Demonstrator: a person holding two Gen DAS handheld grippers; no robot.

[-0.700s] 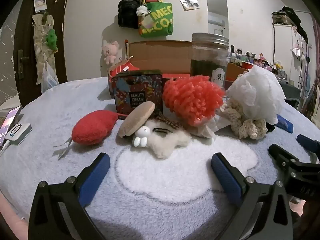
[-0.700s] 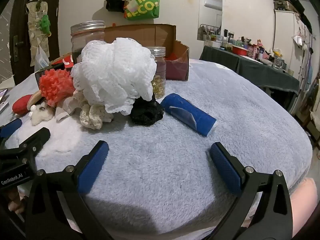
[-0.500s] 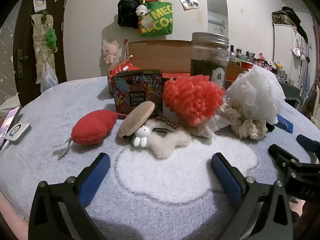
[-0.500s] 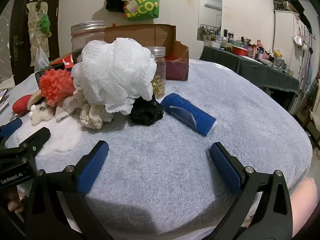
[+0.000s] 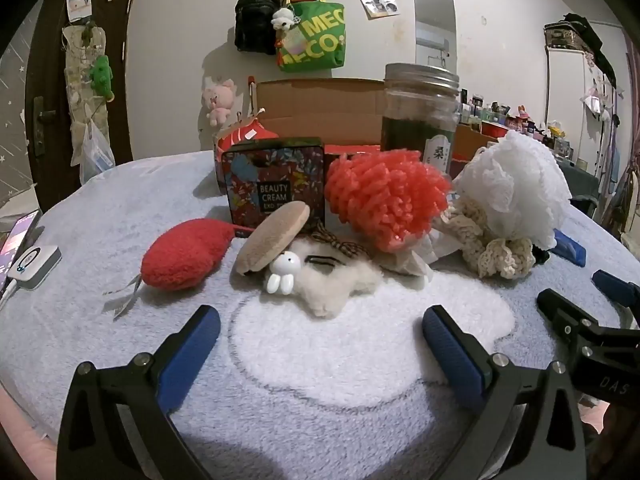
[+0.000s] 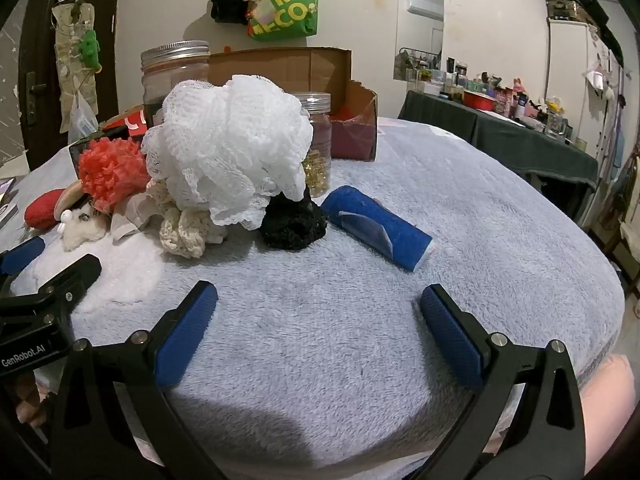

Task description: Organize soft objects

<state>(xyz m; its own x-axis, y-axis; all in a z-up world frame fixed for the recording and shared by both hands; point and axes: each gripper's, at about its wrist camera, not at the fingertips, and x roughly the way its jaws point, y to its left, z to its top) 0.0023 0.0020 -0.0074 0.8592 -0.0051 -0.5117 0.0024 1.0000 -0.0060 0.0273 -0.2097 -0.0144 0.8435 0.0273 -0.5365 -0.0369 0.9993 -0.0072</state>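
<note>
Both tools hang low over the fluffy grey surface (image 6: 460, 208), jaws spread wide, nothing in either one. The left tool (image 5: 320, 334) faces the heap: a red plush pad (image 5: 186, 254), a tan puff (image 5: 274, 238) leaning on a woolly white toy (image 5: 340, 280), and a coral pom-pom (image 5: 386, 204) behind them. The right tool (image 6: 318, 316) looks at a white mesh sponge (image 6: 230, 144) piled on a cream crochet piece (image 6: 188, 230) and a black scrunchie (image 6: 294, 220), with a blue roll (image 6: 378, 232) just beside. All of it looks feather-light and squashy (nothing here should break). I'd say pinch each through its thick middle; the mesh may snag and drag its neighbours, and the roll could slip away if nipped at an end
</note>
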